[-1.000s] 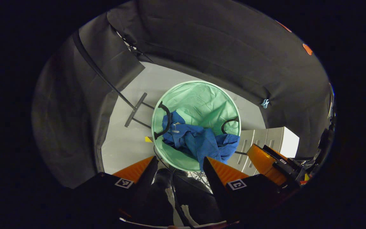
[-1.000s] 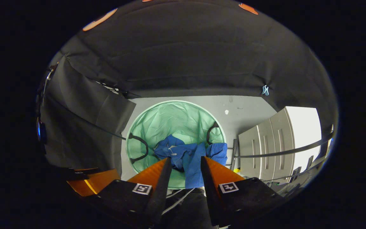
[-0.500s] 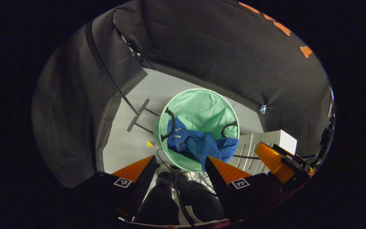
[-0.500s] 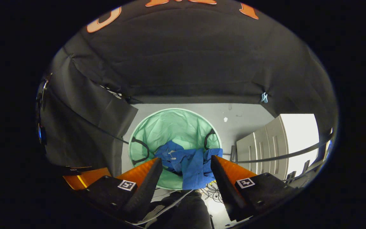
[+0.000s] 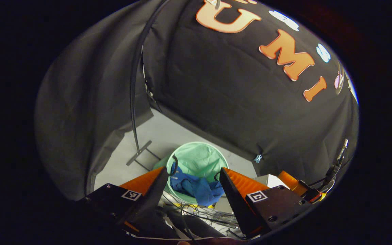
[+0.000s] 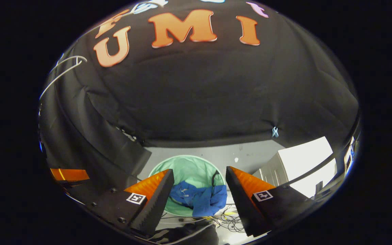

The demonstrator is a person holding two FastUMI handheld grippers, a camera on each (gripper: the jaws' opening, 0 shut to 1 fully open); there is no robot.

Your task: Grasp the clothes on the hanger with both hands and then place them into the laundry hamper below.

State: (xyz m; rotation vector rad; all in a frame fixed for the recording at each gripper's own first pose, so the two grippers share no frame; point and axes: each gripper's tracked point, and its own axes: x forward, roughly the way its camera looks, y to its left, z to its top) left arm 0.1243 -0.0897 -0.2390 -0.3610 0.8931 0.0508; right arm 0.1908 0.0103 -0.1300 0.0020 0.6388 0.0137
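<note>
Blue garment (image 6: 199, 199) drapes the green hamper's (image 6: 196, 166) 6 o'clock rim; both grippers (image 5: 192, 180) (image 6: 199, 178) gape empty. Tuck overhang inside.

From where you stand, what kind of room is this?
Probably a recording booth, not a home: black cloth walls, a green laundry hamper holding blue clothes, and loose cables on the floor.

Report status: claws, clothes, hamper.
Left claw open, empty. Right claw open, empty. Blue clothes in green hamper, one end draped over rim. Loose cables on floor beside hamper.
</note>
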